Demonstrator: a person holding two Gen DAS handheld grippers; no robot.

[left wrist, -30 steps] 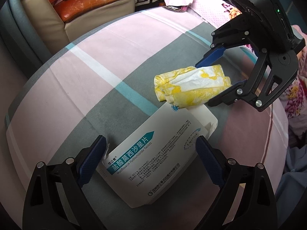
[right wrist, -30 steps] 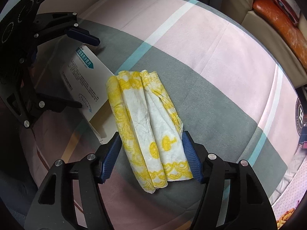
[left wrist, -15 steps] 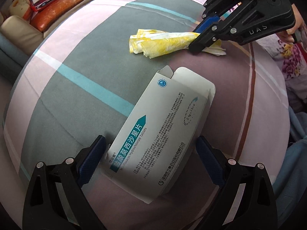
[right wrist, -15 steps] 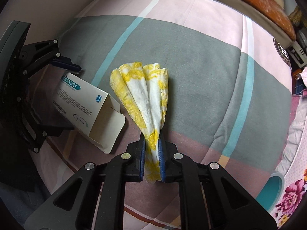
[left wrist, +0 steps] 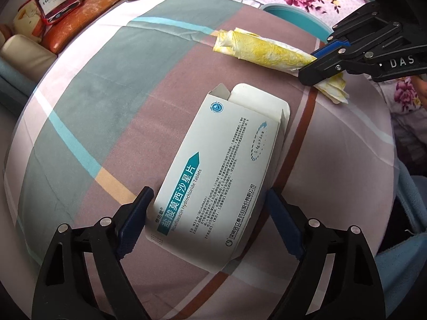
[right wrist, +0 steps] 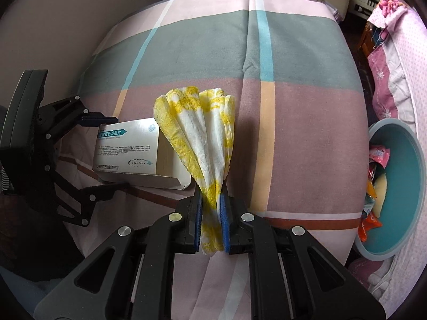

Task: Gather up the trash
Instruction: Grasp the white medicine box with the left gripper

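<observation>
Yellow tissue (right wrist: 198, 136) is pinched in the right gripper (right wrist: 210, 221) jaws over the striped bed sheet (right wrist: 307, 133). The medicine box (left wrist: 213, 184) is bracketed by the left gripper (left wrist: 210, 224), jaws just narrowing, not visibly gripping. A teal trash bin (right wrist: 416, 165) is parked rightward.

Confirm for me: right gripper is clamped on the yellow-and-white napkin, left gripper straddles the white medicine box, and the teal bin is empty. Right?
Not quite. The teal bin is not empty: the right wrist view shows wrappers already inside. The rest holds: right gripper clamped on the napkin, left gripper straddling the medicine box.
</observation>
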